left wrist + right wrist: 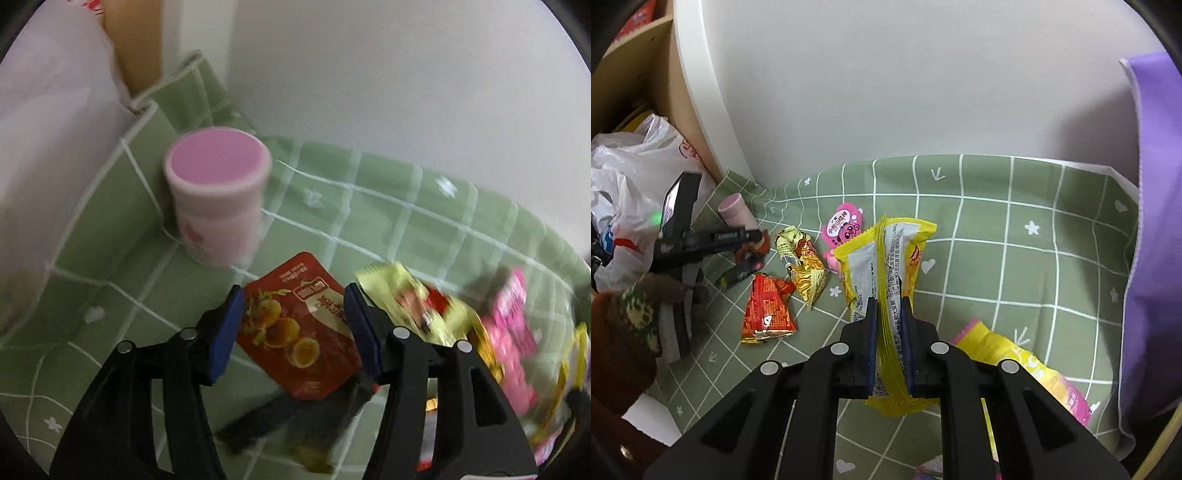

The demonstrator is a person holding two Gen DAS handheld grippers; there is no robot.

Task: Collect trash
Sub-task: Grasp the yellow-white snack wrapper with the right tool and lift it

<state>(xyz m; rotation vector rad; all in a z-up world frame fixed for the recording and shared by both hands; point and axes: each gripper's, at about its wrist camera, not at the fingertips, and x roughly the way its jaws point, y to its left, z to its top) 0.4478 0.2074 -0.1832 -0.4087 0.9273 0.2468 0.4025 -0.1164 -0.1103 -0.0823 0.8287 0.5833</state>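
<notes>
My left gripper (293,308) is open, its jaws on either side of a dark red snack pouch (301,328) that lies on the green checked cloth (388,221); the same gripper shows from the side in the right wrist view (753,236). My right gripper (888,306) is shut on a yellow wrapper (886,266) and holds it above the cloth. On the cloth lie a pale yellow wrapper (801,262), a red-orange wrapper (768,314), a pink pouch (844,227) and a yellow-pink packet (1027,365).
A pink cup (218,195) stands on the cloth by the white plastic bag (631,199) at the left. A wooden shelf (639,74) is behind the bag. A purple cloth (1156,240) hangs at the right. The white wall runs along the back.
</notes>
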